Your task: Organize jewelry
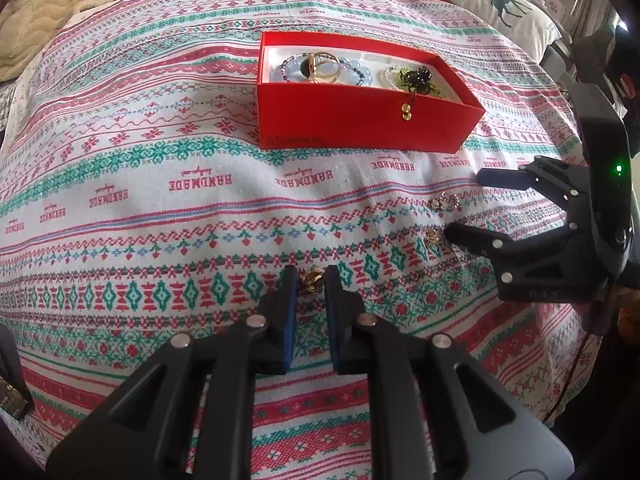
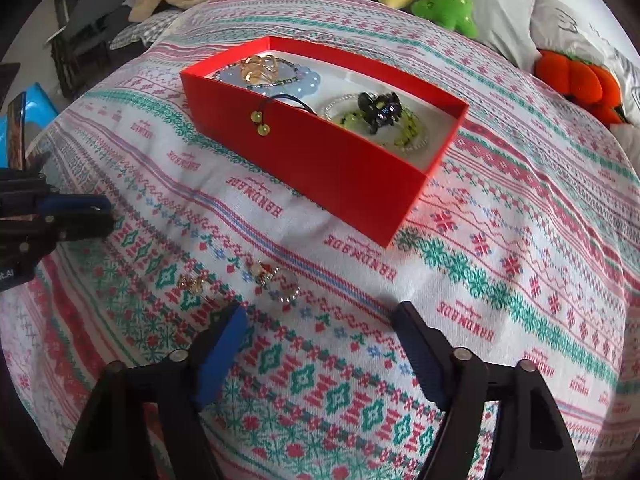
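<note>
Left wrist view: the left gripper [image 1: 311,280] has its jaws drawn narrow and clamped on a small gold ornament [image 1: 310,279], seen between the blue pads just above the patterned cloth [image 1: 160,208]. The surface under the cloth cannot be identified. A red box [image 1: 360,118] stands further back on the cloth, open at the top. Its left part holds a beaded bracelet [image 1: 290,70] with a gold ring piece [image 1: 322,67] lying on it; its right part holds a black hair clip [image 1: 416,79] on green beads. A black cord with two gold balls [image 1: 406,112] hangs over the near wall of the box. At right, the right gripper [image 1: 460,206] enters with its jaws apart; a small ring [image 1: 442,201] lies on the cloth between its fingers, and a small gold charm [image 1: 431,237] lies just beside the lower fingertip. Neither is touched by the pads.

Right wrist view: the right gripper [image 2: 320,316] stands with its jaws moderately wide, nothing pressed between them. The ring [image 2: 280,282] lies on the cloth just ahead of the fingertips, nearer the left finger, with the gold charm [image 2: 192,283] to its left. The red box [image 2: 316,160] sits beyond them. The left gripper [image 2: 106,210] shows at the left edge, jaws close together. Plush toys [image 2: 444,0] lie at the far edge.
</note>
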### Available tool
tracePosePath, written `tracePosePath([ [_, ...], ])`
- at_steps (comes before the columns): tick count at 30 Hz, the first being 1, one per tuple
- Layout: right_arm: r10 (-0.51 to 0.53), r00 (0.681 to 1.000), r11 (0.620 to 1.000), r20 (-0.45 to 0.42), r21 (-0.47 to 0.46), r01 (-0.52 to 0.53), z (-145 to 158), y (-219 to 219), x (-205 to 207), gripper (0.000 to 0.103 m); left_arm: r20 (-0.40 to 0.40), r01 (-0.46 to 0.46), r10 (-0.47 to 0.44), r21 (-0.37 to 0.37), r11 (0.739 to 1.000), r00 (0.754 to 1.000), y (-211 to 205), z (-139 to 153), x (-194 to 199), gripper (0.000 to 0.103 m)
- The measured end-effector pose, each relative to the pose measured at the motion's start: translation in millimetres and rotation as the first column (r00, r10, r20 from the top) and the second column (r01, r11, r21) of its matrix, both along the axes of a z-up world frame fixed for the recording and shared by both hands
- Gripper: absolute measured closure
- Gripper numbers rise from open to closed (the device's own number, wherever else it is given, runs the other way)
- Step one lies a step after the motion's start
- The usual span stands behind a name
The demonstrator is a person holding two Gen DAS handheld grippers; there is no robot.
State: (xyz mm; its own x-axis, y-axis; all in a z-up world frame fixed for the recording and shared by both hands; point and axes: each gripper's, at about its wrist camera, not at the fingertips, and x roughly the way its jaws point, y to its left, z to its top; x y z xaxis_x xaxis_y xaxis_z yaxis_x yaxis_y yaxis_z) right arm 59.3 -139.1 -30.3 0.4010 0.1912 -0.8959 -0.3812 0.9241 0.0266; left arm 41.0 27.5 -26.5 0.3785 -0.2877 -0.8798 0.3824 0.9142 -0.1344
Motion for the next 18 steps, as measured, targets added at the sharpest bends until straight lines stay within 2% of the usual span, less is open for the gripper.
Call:
tracePosePath([
  [3,0.036,0.999,0.999,0.018,-0.014,-0.036,1.0,6.3,1.1,0.042,0.001,0.006,-0.006,-0.007,1.000,1.000,1.9,2.7,-0.5,0.088],
  [18,0.164,0.985,0.986,0.044,-0.030,-0.163,1.5,18.0,-1.4,0.068,-0.004,0.007,-0.007,-0.004,1.000,1.000,13.3,3.4,-5.7,0.088],
])
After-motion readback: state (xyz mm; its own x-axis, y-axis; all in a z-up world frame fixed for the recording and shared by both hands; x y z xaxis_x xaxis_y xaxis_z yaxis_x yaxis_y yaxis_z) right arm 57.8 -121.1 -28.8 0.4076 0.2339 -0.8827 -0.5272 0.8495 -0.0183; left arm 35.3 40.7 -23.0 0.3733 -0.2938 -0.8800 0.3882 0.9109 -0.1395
